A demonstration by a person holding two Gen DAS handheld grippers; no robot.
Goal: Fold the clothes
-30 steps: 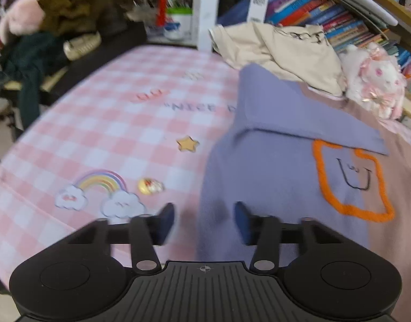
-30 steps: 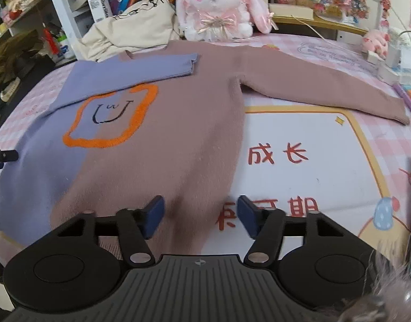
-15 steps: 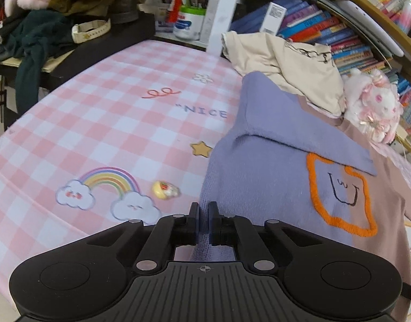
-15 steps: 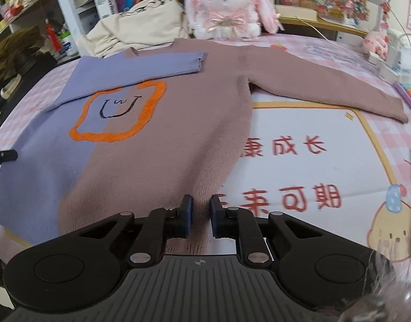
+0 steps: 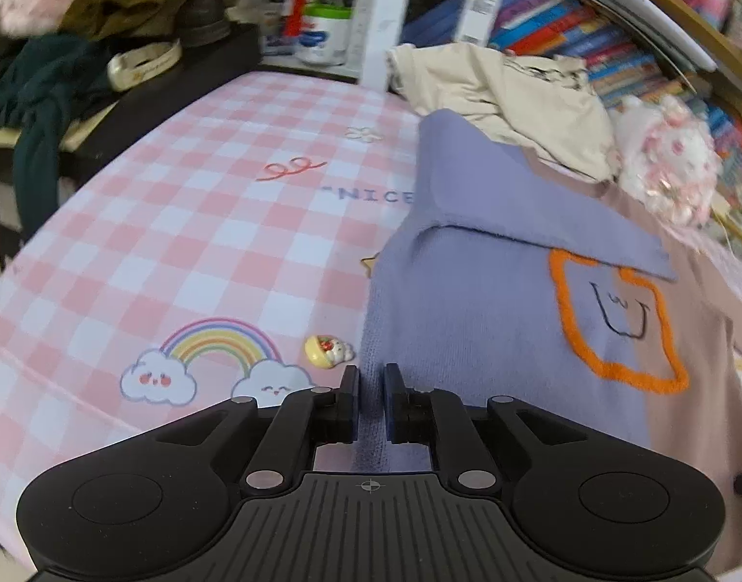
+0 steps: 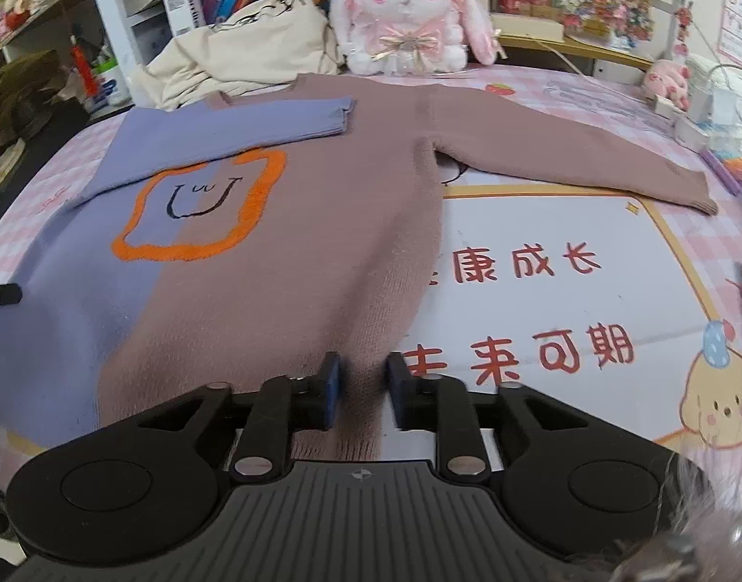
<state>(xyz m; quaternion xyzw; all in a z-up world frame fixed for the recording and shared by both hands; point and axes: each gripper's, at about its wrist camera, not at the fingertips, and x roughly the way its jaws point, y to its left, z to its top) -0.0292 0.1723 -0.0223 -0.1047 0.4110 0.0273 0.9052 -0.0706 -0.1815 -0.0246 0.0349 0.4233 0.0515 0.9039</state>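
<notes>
We find the sweater [image 6: 293,252] lying flat, front up, on the pink checked tablecloth [image 5: 186,242]. It is half purple, half brown, with an orange-outlined smiling face across the chest. Its purple sleeve [image 6: 235,126] is folded inward over the chest; its brown sleeve [image 6: 565,155] lies stretched out to the side over the printed mat [image 6: 555,300].

Our left gripper [image 5: 371,400] is clamped on the purple corner of the hem, with a fold of knit pinched between its nearly touching fingers. Our right gripper [image 6: 363,385] is clenched on the brown corner of the hem, fabric bunched between its blue pads [image 6: 330,388].

Behind the collar we note a cream garment [image 6: 245,58] heaped on the table and a plush rabbit [image 6: 410,19] seated just beside it. A white tub [image 5: 322,34] stands on the far shelf; its contents cannot be determined. Books fill the shelving [image 5: 565,39] beyond.
</notes>
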